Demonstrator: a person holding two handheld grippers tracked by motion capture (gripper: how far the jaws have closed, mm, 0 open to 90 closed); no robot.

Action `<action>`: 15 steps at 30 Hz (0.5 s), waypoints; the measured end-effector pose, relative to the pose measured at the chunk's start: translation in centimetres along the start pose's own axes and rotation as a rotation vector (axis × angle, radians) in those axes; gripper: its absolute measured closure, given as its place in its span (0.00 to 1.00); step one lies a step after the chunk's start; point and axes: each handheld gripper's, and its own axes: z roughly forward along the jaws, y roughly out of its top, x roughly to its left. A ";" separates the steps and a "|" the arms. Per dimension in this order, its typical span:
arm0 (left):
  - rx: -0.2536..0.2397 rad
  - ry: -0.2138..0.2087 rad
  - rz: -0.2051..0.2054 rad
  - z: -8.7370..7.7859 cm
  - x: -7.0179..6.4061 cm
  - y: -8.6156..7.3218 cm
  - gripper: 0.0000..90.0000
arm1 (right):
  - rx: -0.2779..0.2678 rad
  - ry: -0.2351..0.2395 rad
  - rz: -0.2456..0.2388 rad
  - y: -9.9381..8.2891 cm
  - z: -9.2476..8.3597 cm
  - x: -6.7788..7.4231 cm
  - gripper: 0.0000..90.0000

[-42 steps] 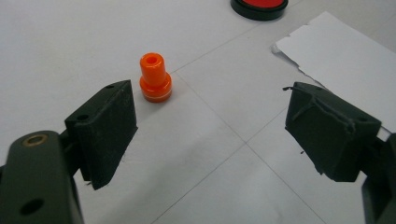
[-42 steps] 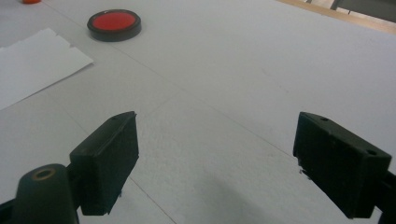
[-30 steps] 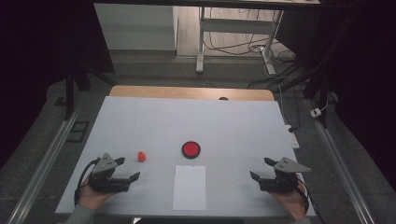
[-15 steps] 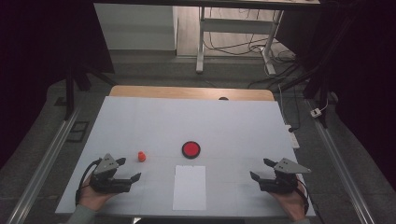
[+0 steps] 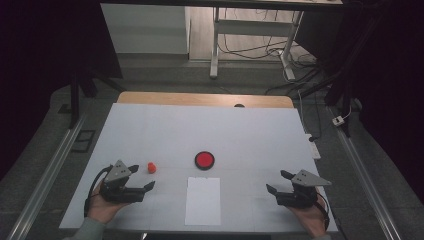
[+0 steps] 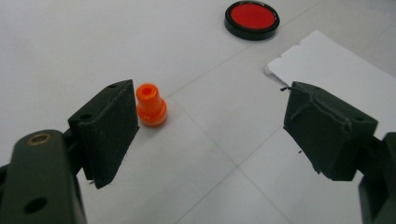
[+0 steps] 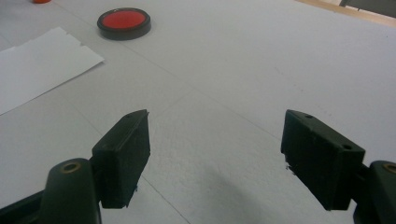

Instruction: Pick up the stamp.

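Observation:
A small orange peg (image 5: 151,167) stands upright on the white table, just beyond and beside one jaw of my left gripper (image 5: 142,176), apart from it. In the left gripper view the peg (image 6: 151,105) sits next to the left jaw, outside the gap, and my left gripper (image 6: 210,121) is open and holds nothing. A round red pad in a black rim (image 5: 204,160) lies at mid-table. A white paper sheet (image 5: 202,200) lies near the front edge between both hands. My right gripper (image 5: 277,181) rests at the front right, open and empty (image 7: 215,149).
The white table top (image 5: 210,130) ends in a wooden strip (image 5: 205,99) at the far edge. A small white box with a cable (image 5: 313,148) hangs by the right edge. Metal rails run along both sides; desk legs and cables stand beyond.

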 end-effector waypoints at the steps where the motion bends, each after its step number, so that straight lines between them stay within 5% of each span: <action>1: 0.001 -0.001 -0.001 0.1 0.0 0.3 0.19 | 0.002 -0.003 0.003 0.0 0.0 0.0 0.26; 15: 0.081 0.023 0.025 1.5 0.9 4.1 0.20 | -0.001 0.024 -0.005 0.4 0.8 0.1 0.27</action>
